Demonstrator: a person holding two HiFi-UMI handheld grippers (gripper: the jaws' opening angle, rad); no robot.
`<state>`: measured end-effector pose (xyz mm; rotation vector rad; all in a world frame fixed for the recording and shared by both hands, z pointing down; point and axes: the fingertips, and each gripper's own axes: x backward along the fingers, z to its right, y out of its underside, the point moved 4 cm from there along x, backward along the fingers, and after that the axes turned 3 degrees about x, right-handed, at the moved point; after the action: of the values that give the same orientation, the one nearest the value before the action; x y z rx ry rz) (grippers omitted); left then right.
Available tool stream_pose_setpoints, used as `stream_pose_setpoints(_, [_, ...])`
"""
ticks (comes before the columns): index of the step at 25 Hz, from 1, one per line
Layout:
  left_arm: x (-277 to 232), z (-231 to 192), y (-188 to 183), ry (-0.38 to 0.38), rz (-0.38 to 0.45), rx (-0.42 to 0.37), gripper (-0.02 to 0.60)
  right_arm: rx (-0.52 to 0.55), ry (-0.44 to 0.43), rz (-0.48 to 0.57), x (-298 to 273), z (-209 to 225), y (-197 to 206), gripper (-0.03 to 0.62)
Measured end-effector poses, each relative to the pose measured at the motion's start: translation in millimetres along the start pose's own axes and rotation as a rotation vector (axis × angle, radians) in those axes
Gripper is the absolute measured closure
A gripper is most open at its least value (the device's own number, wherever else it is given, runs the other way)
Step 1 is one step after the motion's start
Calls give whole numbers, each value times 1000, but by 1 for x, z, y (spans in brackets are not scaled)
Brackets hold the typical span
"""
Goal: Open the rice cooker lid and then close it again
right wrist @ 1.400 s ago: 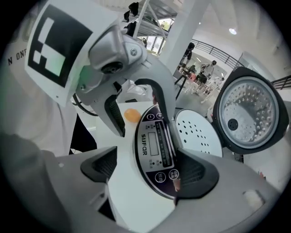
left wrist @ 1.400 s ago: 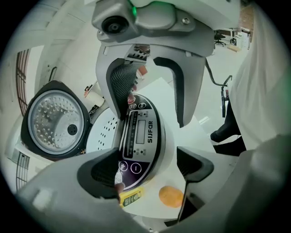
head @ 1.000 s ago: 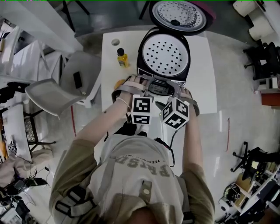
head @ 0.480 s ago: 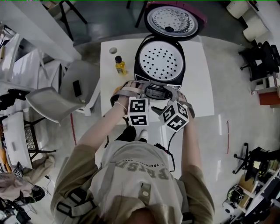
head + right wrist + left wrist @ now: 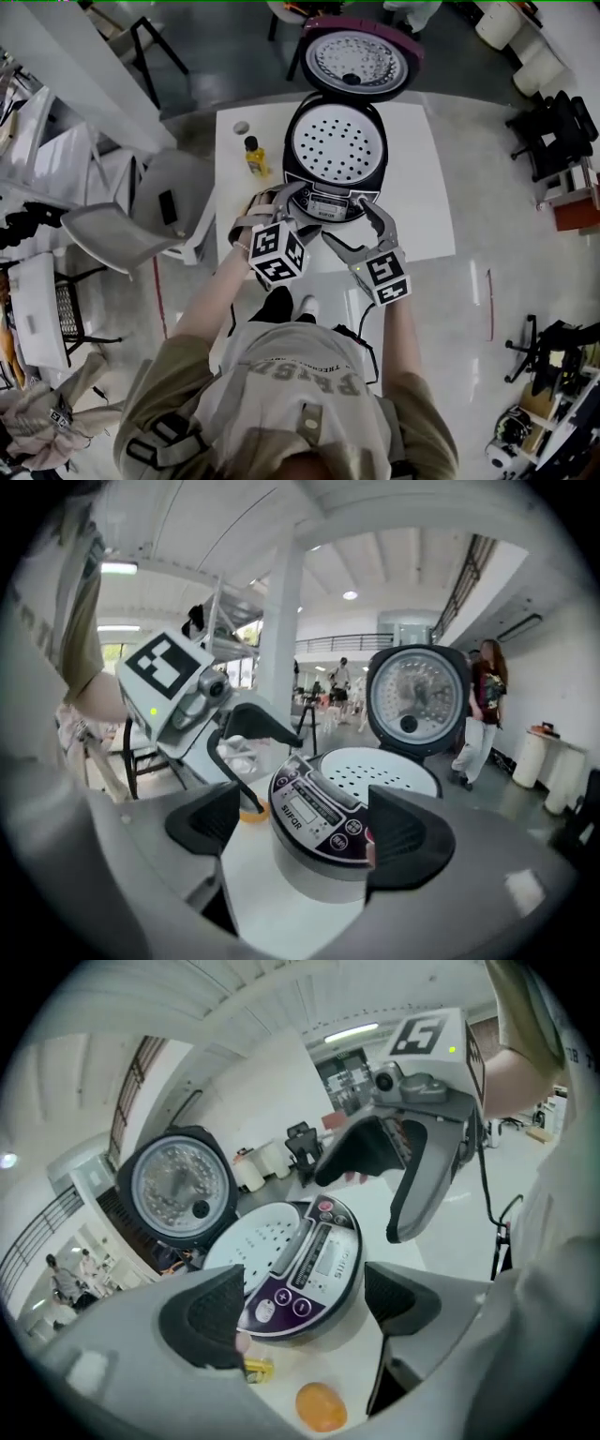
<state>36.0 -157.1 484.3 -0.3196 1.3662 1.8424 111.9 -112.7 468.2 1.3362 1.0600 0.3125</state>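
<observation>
White desk [image 5: 427,187] on a glossy grey floor [image 5: 511,216], with workshop clutter all round it. The rice cooker [image 5: 336,159] sits at the middle of the desk's far edge. Its lid [image 5: 356,58] is swung fully back on the hinge and overhangs that far edge, so I read the opening half as done and the closing half as not yet begun.

Inside the body a white perforated plate [image 5: 336,142] faces up, and the control panel [image 5: 330,203] faces me on the near side.

My left gripper [image 5: 300,1312] has its jaws wide apart with nothing pinched; the panel shows beyond the gap, and neither pad touches it. My right gripper [image 5: 300,827] is the same, jaws spread and empty, with the cooker's front beyond them. Both hang just on the near side of the cooker, well short of the lid.

What's left, as I judge it, is to reach over to the raised lid and bring it down until it latches.

A yellow bottle [image 5: 253,155] stands by the desk's left edge, beside the cooker. An orange round thing [image 5: 321,1406] lies nearer me along that edge.
</observation>
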Motion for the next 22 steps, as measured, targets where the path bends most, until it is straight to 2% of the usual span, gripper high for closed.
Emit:
stream_pose_setpoints(3, [18, -4, -11, -137, 87, 32, 166, -209, 33, 160, 26, 10, -3, 178])
stream_pose_setpoints(6, [31, -2, -20, -196, 135, 85, 166, -374, 53, 293, 52, 25, -9, 178])
stream_pose_setpoints(11, [47, -2, -34, -246, 201, 220, 166, -459, 119, 394, 88, 47, -11, 178])
stream_pose_setpoints(16, [62, -18, -42, -351, 260, 337, 167, -513, 171, 466, 112, 70, -13, 178])
stream_pose_setpoints(22, [81, -45, -53, -488, 306, 405, 167, -515, 218, 530, 131, 95, -23, 178])
